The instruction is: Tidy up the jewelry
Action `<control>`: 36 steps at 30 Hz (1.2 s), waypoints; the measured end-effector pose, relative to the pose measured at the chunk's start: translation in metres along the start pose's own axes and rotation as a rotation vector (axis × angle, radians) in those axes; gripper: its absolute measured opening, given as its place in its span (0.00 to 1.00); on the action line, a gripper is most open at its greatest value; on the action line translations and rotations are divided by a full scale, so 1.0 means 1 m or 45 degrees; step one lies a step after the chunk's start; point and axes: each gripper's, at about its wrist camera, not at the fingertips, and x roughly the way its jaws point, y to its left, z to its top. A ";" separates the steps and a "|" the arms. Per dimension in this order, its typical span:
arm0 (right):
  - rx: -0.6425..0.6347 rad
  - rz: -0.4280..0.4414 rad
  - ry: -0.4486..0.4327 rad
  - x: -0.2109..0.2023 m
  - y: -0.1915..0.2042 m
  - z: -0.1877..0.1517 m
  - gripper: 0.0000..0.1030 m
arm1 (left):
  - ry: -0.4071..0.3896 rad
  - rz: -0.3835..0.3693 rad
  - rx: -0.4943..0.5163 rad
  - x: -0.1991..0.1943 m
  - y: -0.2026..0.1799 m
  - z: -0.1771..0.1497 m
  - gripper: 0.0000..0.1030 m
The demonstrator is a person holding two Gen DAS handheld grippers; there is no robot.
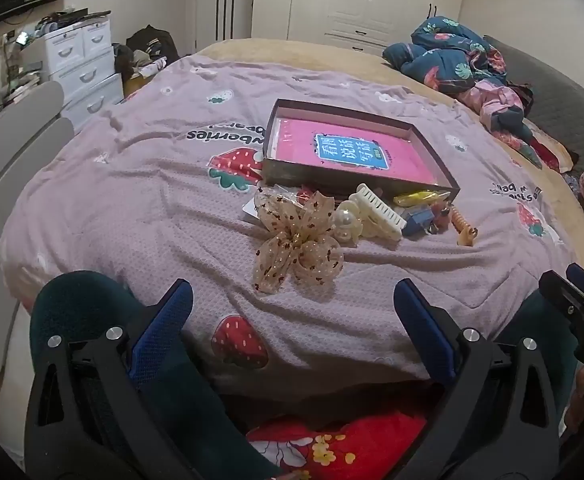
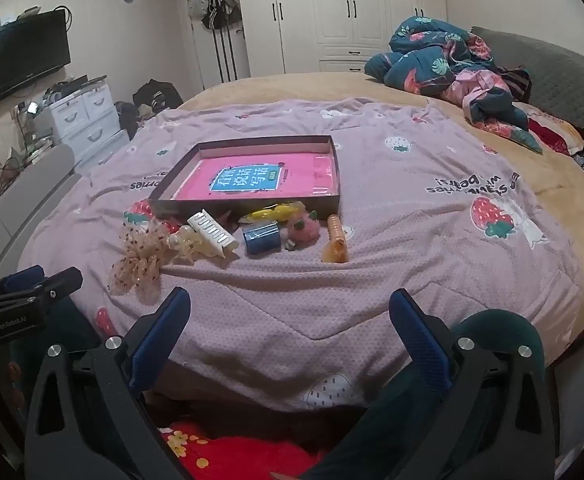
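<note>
A shallow dark box (image 1: 332, 176) (image 2: 252, 205) with a pink book inside lies on the lilac strawberry blanket. In front of it sits a pile of hair accessories: a beige spotted bow (image 1: 298, 250) (image 2: 140, 258), a cream claw clip (image 1: 380, 210) (image 2: 212, 232), a blue clip (image 1: 416, 220) (image 2: 261, 238), a pink fluffy piece (image 2: 304, 230) and an orange spiral clip (image 1: 464, 226) (image 2: 335, 240). My left gripper (image 1: 292, 316) is open and empty, short of the bow. My right gripper (image 2: 290, 320) is open and empty too, well before the pile.
A crumpled floral quilt (image 1: 464, 60) (image 2: 452, 60) lies at the far right of the bed. White drawers (image 1: 80, 64) (image 2: 84, 120) stand to the left, wardrobes behind. Dark green knees (image 1: 80, 308) (image 2: 496, 340) and a red floral cloth (image 1: 340, 444) are under the grippers.
</note>
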 end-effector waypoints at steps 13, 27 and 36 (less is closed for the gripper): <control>0.001 0.004 -0.002 0.000 0.001 0.000 0.96 | -0.005 -0.003 0.016 0.003 -0.005 0.000 0.92; 0.000 0.002 -0.002 0.000 0.002 0.000 0.96 | -0.006 -0.001 0.013 0.003 -0.006 0.000 0.92; 0.002 0.001 0.001 -0.003 -0.001 -0.002 0.96 | -0.007 -0.004 0.013 0.003 -0.008 0.000 0.92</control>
